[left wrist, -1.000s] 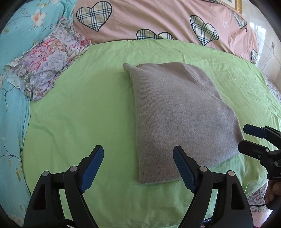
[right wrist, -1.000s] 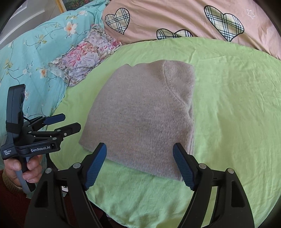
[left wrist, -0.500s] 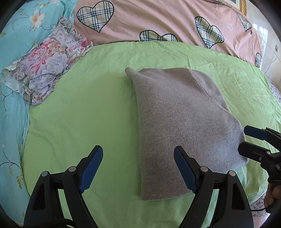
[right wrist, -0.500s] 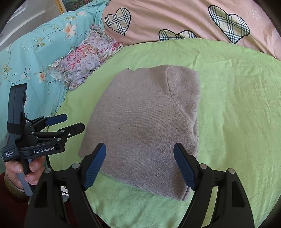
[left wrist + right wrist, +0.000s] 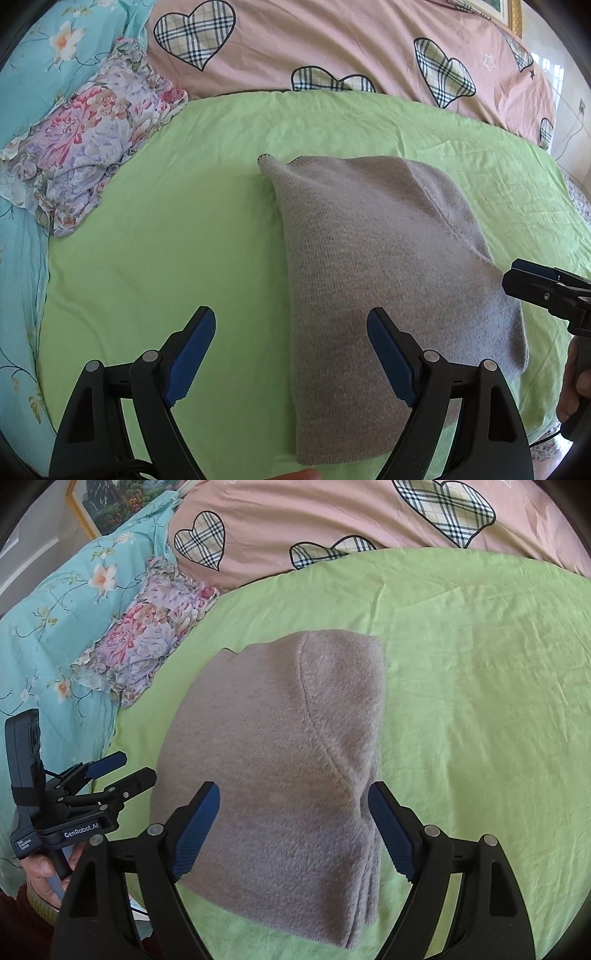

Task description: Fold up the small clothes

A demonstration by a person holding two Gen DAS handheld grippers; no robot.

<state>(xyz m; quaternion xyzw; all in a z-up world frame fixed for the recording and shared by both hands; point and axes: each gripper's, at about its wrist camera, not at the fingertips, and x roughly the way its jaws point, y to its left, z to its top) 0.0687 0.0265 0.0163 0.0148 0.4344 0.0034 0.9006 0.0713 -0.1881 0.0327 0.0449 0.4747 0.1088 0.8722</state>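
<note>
A grey knitted garment lies folded flat on the green sheet; it also shows in the right wrist view. My left gripper is open and empty, hovering over the garment's near left edge. My right gripper is open and empty, hovering over the garment's near right part. The right gripper shows at the right edge of the left wrist view. The left gripper shows at the left of the right wrist view.
A floral cloth bundle lies at the far left of the sheet, also in the right wrist view. A pink quilt with plaid hearts lies behind. A turquoise floral cover lies to the left.
Both grippers have moved forward, closer over the garment's near edge. The garment itself has not changed shape. Both grippers stay open.
</note>
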